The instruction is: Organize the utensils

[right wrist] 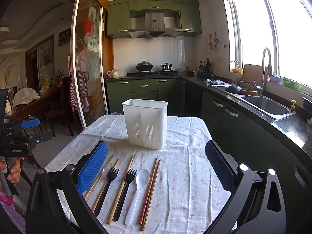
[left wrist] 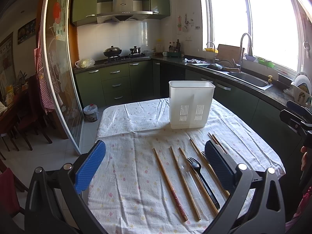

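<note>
Two tools, both wide open and holding nothing.

Item 1: left tool [left wrist: 155, 162], fingers spread far apart, hovering over the near end of the surface [left wrist: 126, 175], which is covered by a flowered cloth.

Item 2: right tool [right wrist: 156, 163], likewise spread wide and empty, hovering over the same cloth.

Item 3: white utensil holder [right wrist: 145, 122], upright, slotted low on its front wall, divided inside; stands at the far middle of the surface, well beyond the cutlery. Nothing shows above its rim.

Item 4: loose cutlery, laid in a rough row on the cloth between the tools and the holder:
- wooden chopsticks [right wrist: 121, 187], several, scattered through the row
- dark patterned chopstick pair [right wrist: 150, 191], side by side at the row's right end
- two black forks [right wrist: 106, 187]
- white spoon [right wrist: 137, 191]
- clear spoon [left wrist: 184, 165], hard to make out in the right wrist view

Orientation: every piece has its long axis running near-to-far, heads toward the holder, roughly in line with each tool's forward direction.

Position relative to tools: in the right wrist view the white spoon and patterned pair sit between that tool's fingers; in the left wrist view the row lies toward the right finger, with the leftmost chopsticks centred.

Assessment: sorting not yet begun; either tool is near enough, the right better centred on the spoon and patterned pair. A pick would close across a handle's narrow width.
</note>
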Motion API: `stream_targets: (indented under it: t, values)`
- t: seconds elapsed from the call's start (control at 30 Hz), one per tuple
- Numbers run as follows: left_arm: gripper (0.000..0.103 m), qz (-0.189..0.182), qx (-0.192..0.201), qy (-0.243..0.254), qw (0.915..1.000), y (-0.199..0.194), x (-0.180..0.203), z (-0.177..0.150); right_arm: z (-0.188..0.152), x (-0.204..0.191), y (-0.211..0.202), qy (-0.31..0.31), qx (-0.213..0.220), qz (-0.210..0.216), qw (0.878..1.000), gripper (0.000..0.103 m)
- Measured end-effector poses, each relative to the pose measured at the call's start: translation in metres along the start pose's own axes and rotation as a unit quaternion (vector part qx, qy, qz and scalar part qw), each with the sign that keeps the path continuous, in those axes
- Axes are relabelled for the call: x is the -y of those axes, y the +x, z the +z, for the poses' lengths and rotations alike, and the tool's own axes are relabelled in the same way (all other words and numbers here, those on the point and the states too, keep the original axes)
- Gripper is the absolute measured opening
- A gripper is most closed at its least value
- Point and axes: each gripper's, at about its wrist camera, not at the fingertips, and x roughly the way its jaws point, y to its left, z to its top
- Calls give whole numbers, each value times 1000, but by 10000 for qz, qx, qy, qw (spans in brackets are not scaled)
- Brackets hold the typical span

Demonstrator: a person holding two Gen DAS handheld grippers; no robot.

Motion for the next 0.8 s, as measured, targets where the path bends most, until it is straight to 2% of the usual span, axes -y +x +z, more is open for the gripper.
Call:
stream_targets:
  t: [0.53,0.8]
  values:
    - [97,-4,-11,5,10000,0,0,0,-1,-1,0,-1,-3,1,10000,99]
    - [97,56,-169,-66,9998,3,-4,0,-2,-3,1,4,-28,-1,10000,99]
